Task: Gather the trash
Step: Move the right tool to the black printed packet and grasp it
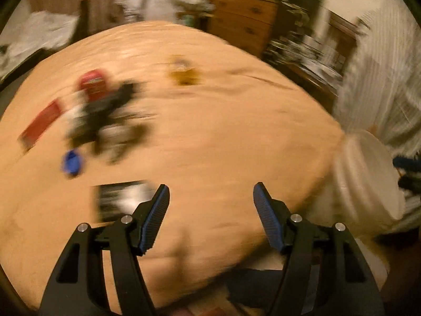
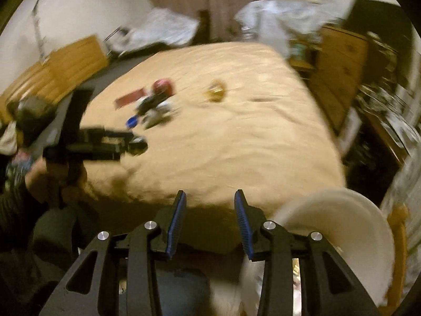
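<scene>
Bed [image 2: 236, 144] covered in soft tan cloth, matt, faintly rippled. Left tongs [image 1: 211, 197] and right tongs [image 2: 210, 202] in matt black plastic – ribbed blue pads [image 1: 155, 218] on the inner faces, rubbery-looking, with small bright metal pins at the joints. White bin [image 2: 342, 226] of smooth plastic, dull sheen. Dresser [image 1: 244, 18] in varnished brown wood with visible grain. Blue cap [image 1: 71, 162] of glossy plastic. Red packet [image 1: 42, 123], flat and slightly shiny, too blurred to tell paper from foil. Gold wrapper [image 2: 217, 92] crinkled and reflective.
</scene>
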Demonstrator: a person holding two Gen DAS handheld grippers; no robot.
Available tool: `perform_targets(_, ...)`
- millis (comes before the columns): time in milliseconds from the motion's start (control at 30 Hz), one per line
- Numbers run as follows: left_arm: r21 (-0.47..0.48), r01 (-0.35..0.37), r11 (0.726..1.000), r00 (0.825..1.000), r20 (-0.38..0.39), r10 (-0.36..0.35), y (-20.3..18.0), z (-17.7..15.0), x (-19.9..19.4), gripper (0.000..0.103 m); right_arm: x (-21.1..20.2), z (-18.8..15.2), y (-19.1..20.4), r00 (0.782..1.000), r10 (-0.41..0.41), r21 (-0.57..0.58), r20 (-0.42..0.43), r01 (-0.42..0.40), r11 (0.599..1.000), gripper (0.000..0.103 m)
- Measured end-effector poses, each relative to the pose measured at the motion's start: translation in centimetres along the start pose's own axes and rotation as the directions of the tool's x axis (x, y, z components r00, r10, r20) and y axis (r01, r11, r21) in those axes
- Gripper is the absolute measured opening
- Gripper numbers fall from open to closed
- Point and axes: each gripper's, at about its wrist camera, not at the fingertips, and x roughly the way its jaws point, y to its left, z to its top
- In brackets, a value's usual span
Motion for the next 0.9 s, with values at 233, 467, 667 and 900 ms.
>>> perform_targets(233, -0.137, -0.109, 0.985, 0.994, -0.015, 0.108, 12.2, -1.9, -1.9, 0.063, 9.1, 4.3, 10.0, 0.983, 0.122, -0.228, -0.135, -0.150, 0.962, 0.057)
perform_targets(467, -0.134, -0.154, 0.979, 0.987, -0.067, 0.146, 18.7, -3.0, -0.3, 0.063, 17.6, 7.8, 17.8, 0.962, 0.162, -0.415, -0.220, -0.243, 0.877, 0.057)
perform_targets(667, -0.067, -0.117, 0.991, 0.990, -0.083, 0.111, 19.8, -2.7, 1.1, 0.063, 23.0, 9.5, 20.7, 0.952, 0.159, -0.533, -0.262, -0.280, 0.798, 0.068)
perform_targets(900, 0.028, -0.069, 0.997, 0.995, -0.077, 0.071, 18.6, -1.4, 3.2, 0.063, 26.9, 10.2, 20.7, 0.950, 0.124, -0.541, -0.288, -0.268, 0.797, 0.055)
